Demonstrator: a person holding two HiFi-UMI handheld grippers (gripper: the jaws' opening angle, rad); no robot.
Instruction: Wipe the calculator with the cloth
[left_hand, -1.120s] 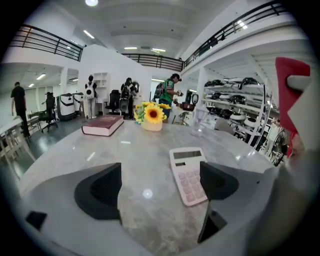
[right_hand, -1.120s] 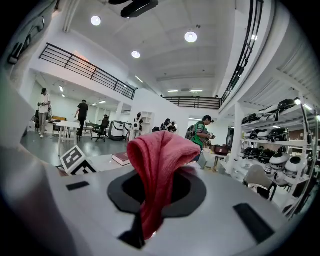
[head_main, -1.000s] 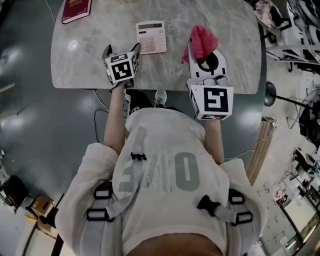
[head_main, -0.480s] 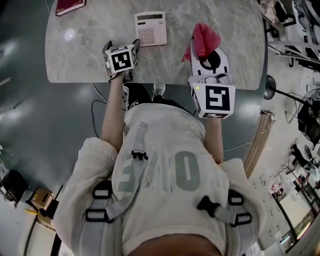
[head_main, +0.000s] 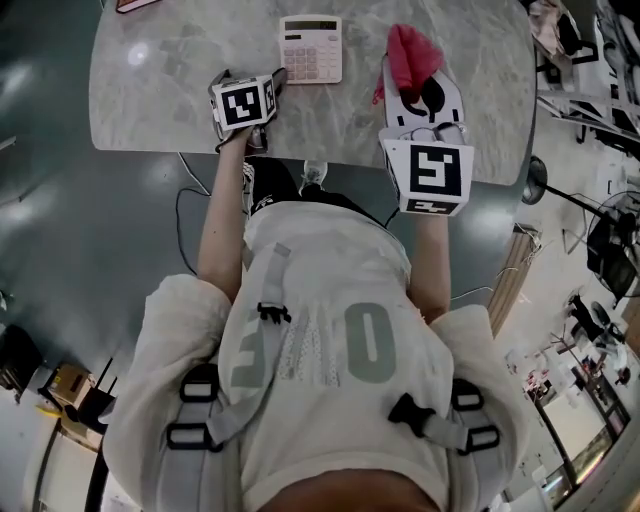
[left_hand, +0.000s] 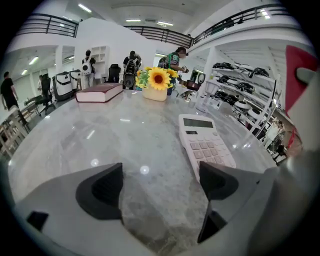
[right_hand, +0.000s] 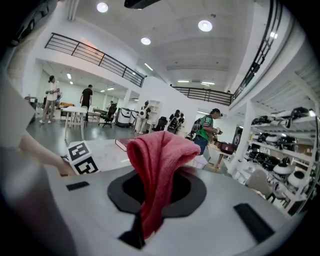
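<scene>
A pale pink calculator (head_main: 311, 49) lies flat on the grey marble table (head_main: 170, 100); in the left gripper view the calculator (left_hand: 204, 143) sits just ahead and right of the jaws. My left gripper (head_main: 250, 82) rests low over the table beside the calculator's near left corner, open and empty (left_hand: 162, 182). My right gripper (head_main: 420, 85) is shut on a red cloth (head_main: 410, 55), held up to the right of the calculator. In the right gripper view the cloth (right_hand: 157, 167) droops between the closed jaws and hides the table ahead.
A dark red book (left_hand: 99, 93) and a pot of sunflowers (left_hand: 156, 85) stand at the table's far side. Shelves and people fill the room beyond. The table's near edge (head_main: 300, 160) runs just behind both grippers.
Both grippers have shifted a little forward toward the far side of the table. The left gripper now sits closer to the calculator's near left corner. The cloth stays in the right gripper.
</scene>
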